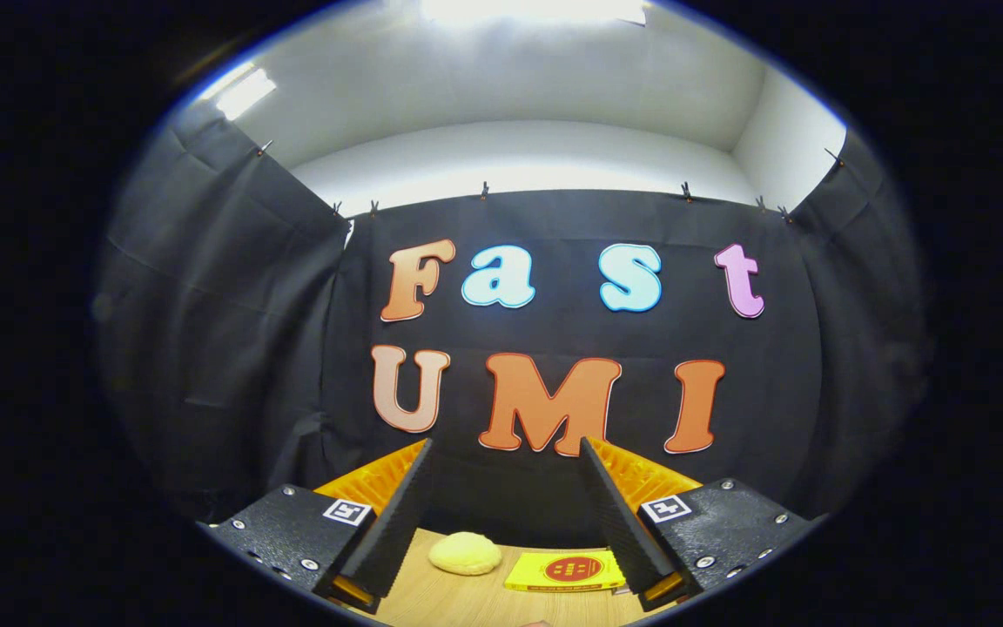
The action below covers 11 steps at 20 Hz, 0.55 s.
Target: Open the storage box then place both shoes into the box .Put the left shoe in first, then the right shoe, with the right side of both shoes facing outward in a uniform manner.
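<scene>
My gripper (506,448) is held up high, facing the booth's black cloth wall, and stands open with nothing between its fingers (397,514). Low between the fingers a strip of wooden table (467,601) shows.
A pale yellow rounded lump (465,553) lies on the table between the fingers, toward the left one. A flat yellow packet with a red round mark (567,571) lies beside it, close to the right finger. Black cloth closes the booth on three sides.
</scene>
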Motion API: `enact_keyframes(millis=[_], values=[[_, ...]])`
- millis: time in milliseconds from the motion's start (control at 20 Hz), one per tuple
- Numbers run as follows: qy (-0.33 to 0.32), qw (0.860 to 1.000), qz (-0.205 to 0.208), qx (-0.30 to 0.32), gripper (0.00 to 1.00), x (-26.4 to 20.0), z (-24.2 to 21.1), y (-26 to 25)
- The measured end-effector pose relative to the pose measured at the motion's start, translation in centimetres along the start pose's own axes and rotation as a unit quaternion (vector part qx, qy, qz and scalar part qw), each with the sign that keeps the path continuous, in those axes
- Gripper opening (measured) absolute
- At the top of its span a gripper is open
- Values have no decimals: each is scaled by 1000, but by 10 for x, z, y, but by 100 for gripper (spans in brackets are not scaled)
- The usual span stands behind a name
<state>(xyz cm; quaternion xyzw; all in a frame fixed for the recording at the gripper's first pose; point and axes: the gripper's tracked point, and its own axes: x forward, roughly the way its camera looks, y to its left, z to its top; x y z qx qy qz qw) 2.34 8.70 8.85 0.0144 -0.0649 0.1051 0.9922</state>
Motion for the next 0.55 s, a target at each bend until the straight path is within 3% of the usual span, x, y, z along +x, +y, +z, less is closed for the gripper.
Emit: enact_keyframes(millis=[550], values=[[-8, 1000, -2, 6, 97, -7, 4, -7]])
